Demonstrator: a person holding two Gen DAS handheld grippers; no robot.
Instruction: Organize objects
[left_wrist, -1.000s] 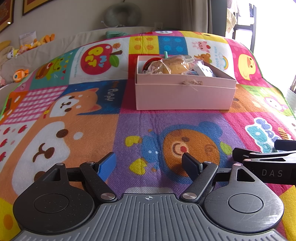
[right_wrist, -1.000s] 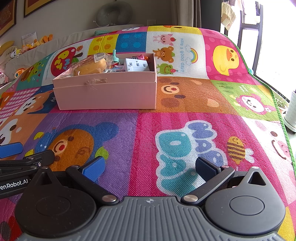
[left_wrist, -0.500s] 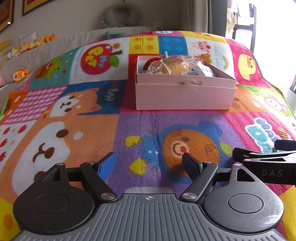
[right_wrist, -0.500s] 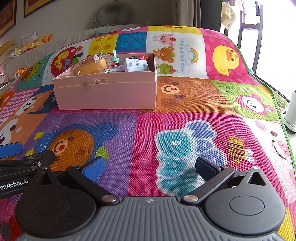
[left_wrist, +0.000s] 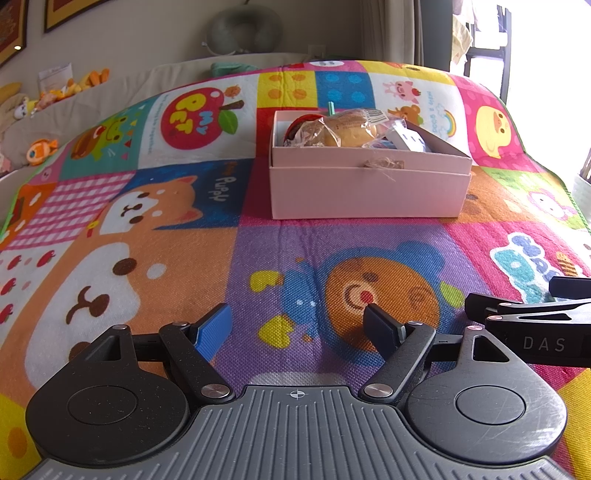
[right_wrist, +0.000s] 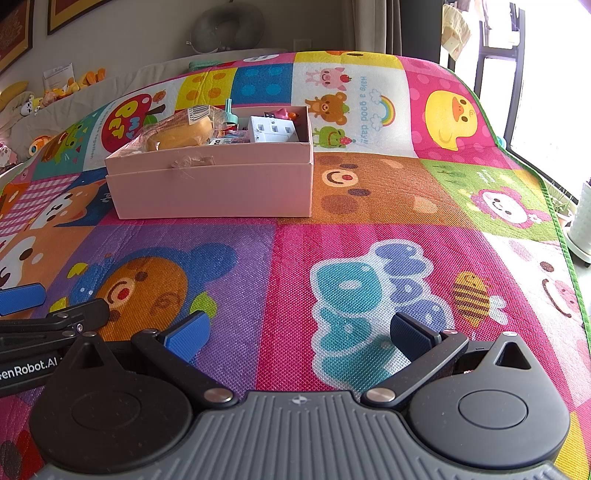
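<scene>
— Grippers first: the left hand-held gripper (left_wrist: 297, 323) hangs over the play mat (left_wrist: 258, 258) with its jaws spread wide and nothing between them. Same story for the right hand-held gripper (right_wrist: 299, 334), parted wide and empty, just beside the left one.

— So what's left to tidy? I can't spot anything loose on the mat.

— Neither can I, at least in what these two views take in. My guess is the sorting is finished or nearly so. Everything sits in the pink box (left_wrist: 369, 192), which rests on the mat well ahead of both grippers.

— What's inside it?

— A bun in a clear wrapper (left_wrist: 347, 129) piled on top, something red (left_wrist: 301, 123) behind it, a teal stick (left_wrist: 331, 108) poking up at the back. From the right side you can see a white block with square holes (right_wrist: 273, 129) in the far corner, with a small pink toy (right_wrist: 282, 112) behind it. The rest is too jumbled to name.

— It looks heaped.

— It does; the bun rides above the rim. If anything more goes in, I'd bring it down slowly over the open corner near the white block, not onto the wrapper, which would likely slide. If the box is to be moved, I'd grip the opposite side walls with both grippers and keep it level.
</scene>
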